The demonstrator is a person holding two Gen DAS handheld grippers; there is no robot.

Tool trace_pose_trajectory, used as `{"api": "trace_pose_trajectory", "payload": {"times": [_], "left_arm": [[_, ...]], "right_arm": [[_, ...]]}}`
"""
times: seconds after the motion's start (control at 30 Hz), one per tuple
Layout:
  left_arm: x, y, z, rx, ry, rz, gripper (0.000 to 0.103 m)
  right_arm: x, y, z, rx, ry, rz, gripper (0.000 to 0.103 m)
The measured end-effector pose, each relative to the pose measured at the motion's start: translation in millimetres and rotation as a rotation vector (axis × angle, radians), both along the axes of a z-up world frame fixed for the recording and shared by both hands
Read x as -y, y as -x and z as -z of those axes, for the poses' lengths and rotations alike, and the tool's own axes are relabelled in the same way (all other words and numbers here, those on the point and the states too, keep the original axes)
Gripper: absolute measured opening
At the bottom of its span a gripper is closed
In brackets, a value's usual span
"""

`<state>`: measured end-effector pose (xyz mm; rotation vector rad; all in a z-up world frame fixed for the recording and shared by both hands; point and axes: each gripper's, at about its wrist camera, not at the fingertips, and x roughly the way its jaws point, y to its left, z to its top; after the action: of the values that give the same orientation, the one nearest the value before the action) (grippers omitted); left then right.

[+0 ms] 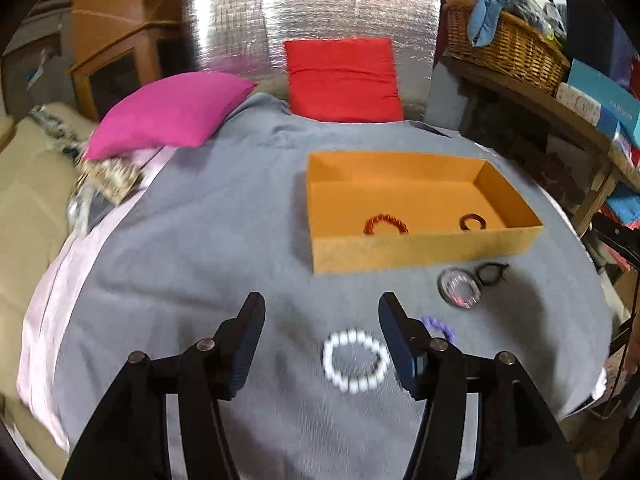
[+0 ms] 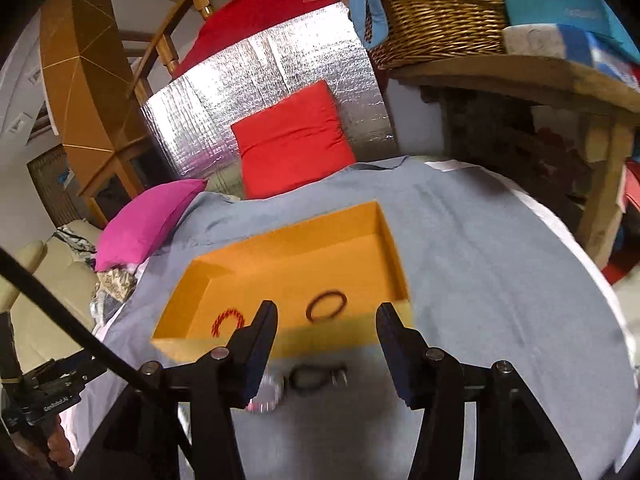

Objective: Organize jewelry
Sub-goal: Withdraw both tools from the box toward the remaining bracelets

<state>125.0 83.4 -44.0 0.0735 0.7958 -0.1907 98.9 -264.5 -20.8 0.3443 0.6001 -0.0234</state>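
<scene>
An open orange box sits on a grey cloth and holds a red beaded bracelet and a dark brown ring bracelet. In front of it lie a clear glittery bangle, a black bracelet, a purple piece and a white beaded bracelet. My left gripper is open above the white bracelet, holding nothing. My right gripper is open and empty at the orange box's near wall; the brown ring and red bracelet lie inside, the black bracelet and bangle below.
A pink cushion and a red cushion lie at the far side of the cloth before a silver foil panel. A wicker basket stands on a wooden shelf at right. A beige sofa is at left.
</scene>
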Motion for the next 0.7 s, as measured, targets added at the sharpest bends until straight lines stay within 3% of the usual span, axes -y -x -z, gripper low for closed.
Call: {"api": "trace_pose_trajectory", "payload": {"times": [0.13, 0.2, 0.33, 0.43, 0.5, 0.6, 0.7], "left_arm": [[-5, 44, -26, 0.036, 0.002, -0.012, 0.064], [-6, 66, -46, 0.083, -0.007, -0.011, 0.072], [-4, 112, -95, 0.185, -0.004, -0.001, 0.075], [-1, 146, -133, 0.271, -0.004, 0.014, 0.087], [3, 162, -154, 0.317, -0.009, 0.033, 0.096], [8, 166, -165, 0.347, -0.021, 0.061, 0.096], [7, 151, -152, 0.331, -0.010, 0.065, 0.096]], "right_arm": [[-7, 47, -25, 0.038, 0.002, -0.004, 0.056], [-13, 64, -39, 0.057, 0.004, -0.013, 0.056], [-28, 101, -77, 0.132, 0.014, -0.038, 0.056], [-39, 128, -109, 0.198, 0.015, -0.061, 0.057], [-47, 142, -130, 0.234, 0.017, -0.078, 0.064], [-52, 152, -154, 0.270, 0.004, -0.096, 0.068], [-51, 148, -163, 0.248, -0.029, -0.129, 0.068]]}}
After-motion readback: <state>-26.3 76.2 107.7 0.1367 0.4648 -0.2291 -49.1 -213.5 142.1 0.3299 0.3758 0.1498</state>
